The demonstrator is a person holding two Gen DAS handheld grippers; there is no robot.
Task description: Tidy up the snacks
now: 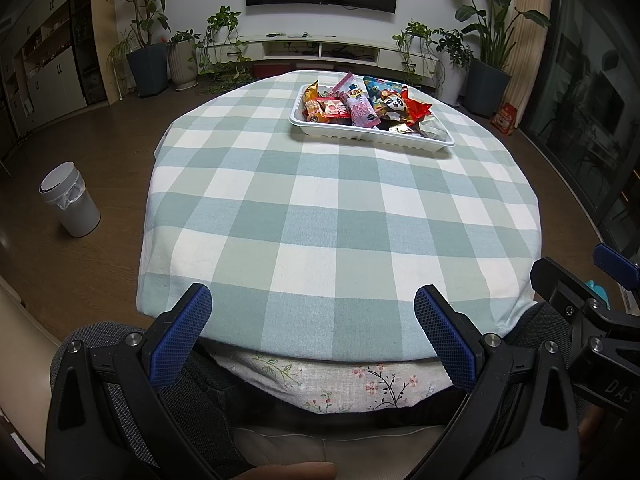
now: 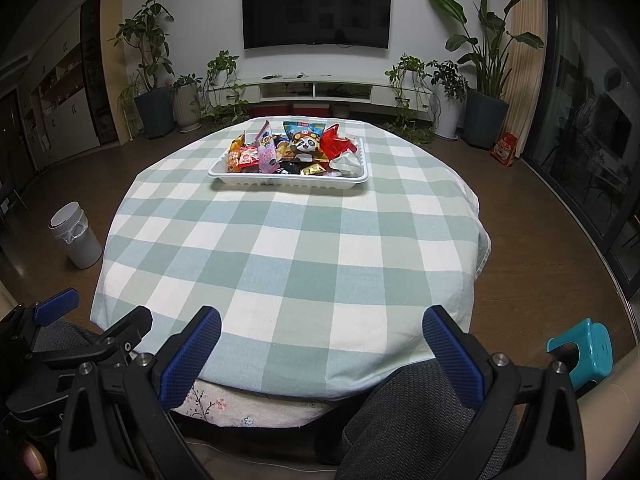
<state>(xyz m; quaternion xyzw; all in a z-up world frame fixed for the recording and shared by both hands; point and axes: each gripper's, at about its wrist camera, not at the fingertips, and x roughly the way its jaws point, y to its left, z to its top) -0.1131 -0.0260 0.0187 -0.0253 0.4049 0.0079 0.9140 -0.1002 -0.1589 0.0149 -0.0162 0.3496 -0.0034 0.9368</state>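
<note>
Checked cloth, pale green/white, covers the round worktop [image 2: 280, 248]; near side is bare, no loose packets on it. White plastic tray [image 2: 280, 180] sits on the far half, approx 12 o'clock in the right wrist view, nearer 1 o'clock in the left wrist view [image 1: 360, 138]; well apart from both grippers. Tray is piled w/ snacks: panda-print bag [image 2: 306, 146] approx centre, red foil packet [image 2: 338, 144] at its 3 o'clock, pink packet [image 2: 267, 156] at its 9 o'clock, orange packet [image 2: 234, 152] at the far left end, blue bag [image 2: 298, 127] behind the panda; small gold-wrapped pieces at the front rim, too small to name.

Left gripper [image 1: 312, 320] hangs at the near edge, approx 6 o'clock, fingers wide apart, nothing between them; right gripper [image 2: 322, 340] likewise, spread wide & empty, just beside the left one. Neither touches cloth or tray.

Judgement: snacks all look heaped in the tray already, so either sorting hasn't begun or the gathering is done; can't tell which from this alone. Grippers look parked, not mid-reach.

If more work is due, next move calls for a long reach fwd toward 12 o'clock, then a pinch on one packet's edge; foil bags prob. slip & crinkle, so grip a seam. Watch the light tray; it may skid on the cloth.
</note>
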